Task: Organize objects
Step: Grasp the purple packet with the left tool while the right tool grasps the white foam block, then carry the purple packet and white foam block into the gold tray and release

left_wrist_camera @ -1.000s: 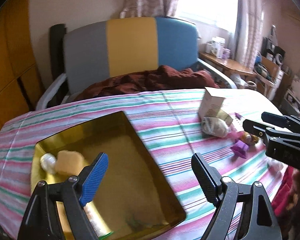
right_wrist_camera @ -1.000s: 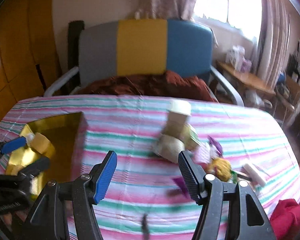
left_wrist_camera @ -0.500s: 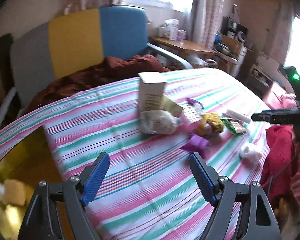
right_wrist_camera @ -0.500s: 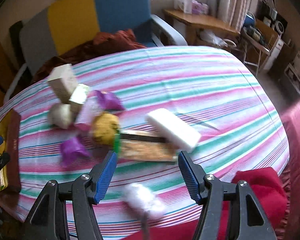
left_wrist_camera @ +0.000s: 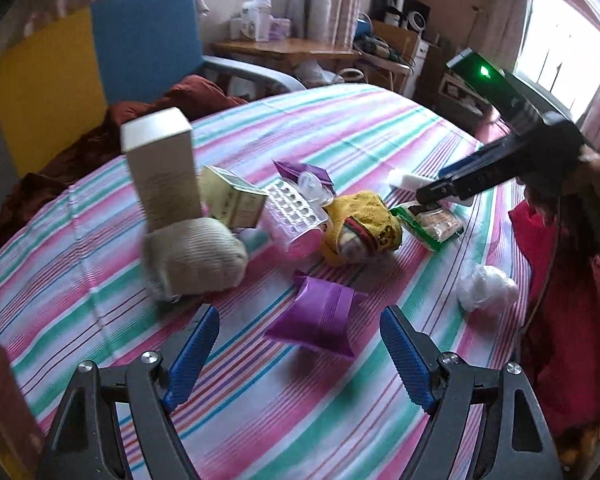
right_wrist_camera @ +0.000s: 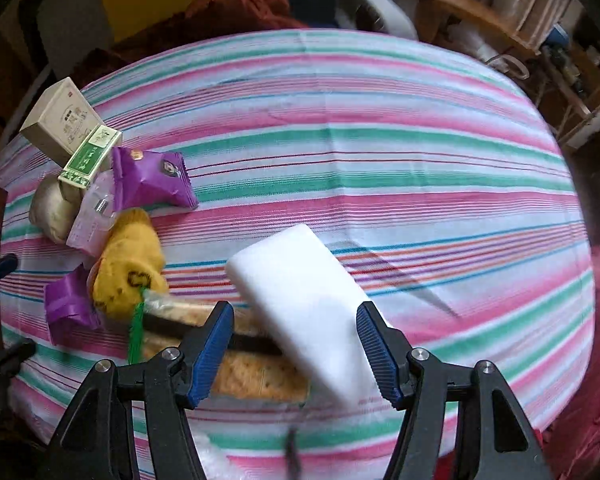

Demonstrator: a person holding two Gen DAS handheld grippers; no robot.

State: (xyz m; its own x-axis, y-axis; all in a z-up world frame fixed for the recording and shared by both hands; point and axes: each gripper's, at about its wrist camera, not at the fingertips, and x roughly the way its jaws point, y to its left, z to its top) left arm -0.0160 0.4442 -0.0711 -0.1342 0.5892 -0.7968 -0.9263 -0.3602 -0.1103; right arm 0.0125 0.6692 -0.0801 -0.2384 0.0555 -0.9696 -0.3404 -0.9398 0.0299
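A pile lies on the striped tablecloth (left_wrist_camera: 340, 128): a tall beige box (left_wrist_camera: 160, 168), a rolled beige sock (left_wrist_camera: 192, 256), a blister pack (left_wrist_camera: 292, 208), a yellow sock (left_wrist_camera: 364, 224) and a cracker packet (left_wrist_camera: 432, 220). A purple packet (left_wrist_camera: 316, 316) lies just ahead of my left gripper (left_wrist_camera: 300, 356), its near end between the tips, untouched. The left jaws are opening. My right gripper (right_wrist_camera: 296, 320) points steeply down, open, and straddles a white foam block (right_wrist_camera: 300, 304) that rests partly on the cracker packet (right_wrist_camera: 252, 372). Its left pad stands clear of the block.
A second purple packet (right_wrist_camera: 152, 180) and a small green box (right_wrist_camera: 88, 156) sit in the pile. A white plastic wad (left_wrist_camera: 484, 288) lies near the table's right edge beside red cloth (left_wrist_camera: 548, 280). A chair with a blue and yellow back (left_wrist_camera: 140, 40) and a maroon blanket (left_wrist_camera: 196, 96) stands behind.
Both grippers swung from the gold tray at the left over to the pile and came down. The left now hangs over the purple packet, the right over the white block.
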